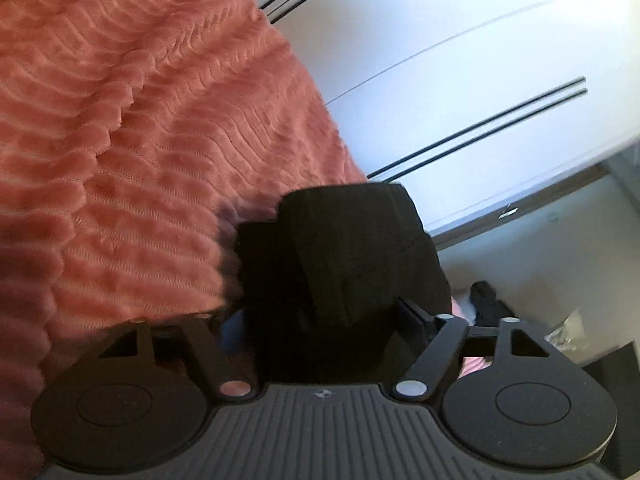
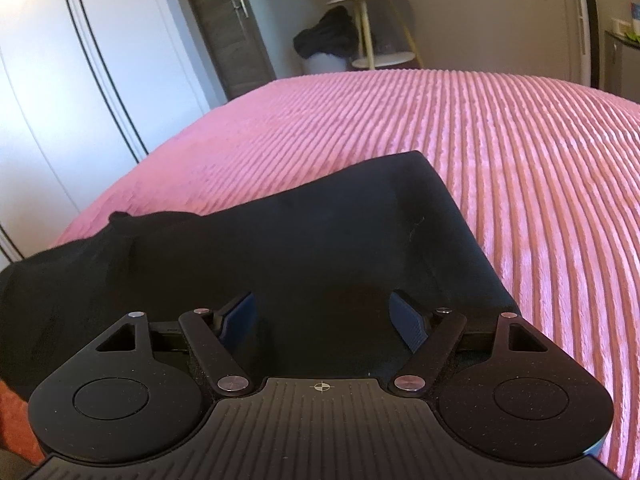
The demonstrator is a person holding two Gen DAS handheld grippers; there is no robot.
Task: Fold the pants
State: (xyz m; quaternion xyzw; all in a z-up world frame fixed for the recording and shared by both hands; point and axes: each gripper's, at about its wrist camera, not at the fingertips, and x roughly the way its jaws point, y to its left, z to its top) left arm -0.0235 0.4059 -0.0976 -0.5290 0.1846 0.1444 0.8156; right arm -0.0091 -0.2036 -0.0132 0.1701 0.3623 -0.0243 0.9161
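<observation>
Where tongs gape, pants [image 2: 320,240] between.

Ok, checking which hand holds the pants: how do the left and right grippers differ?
The left gripper seems to have its jaws closed on a thick bunch of the black pants; the right gripper has its jaws apart, blue pads bare, pants flat beneath. The left gripper sits at the edge of the pink bedspread; the right gripper faces across it. Both are at the same pants.
</observation>
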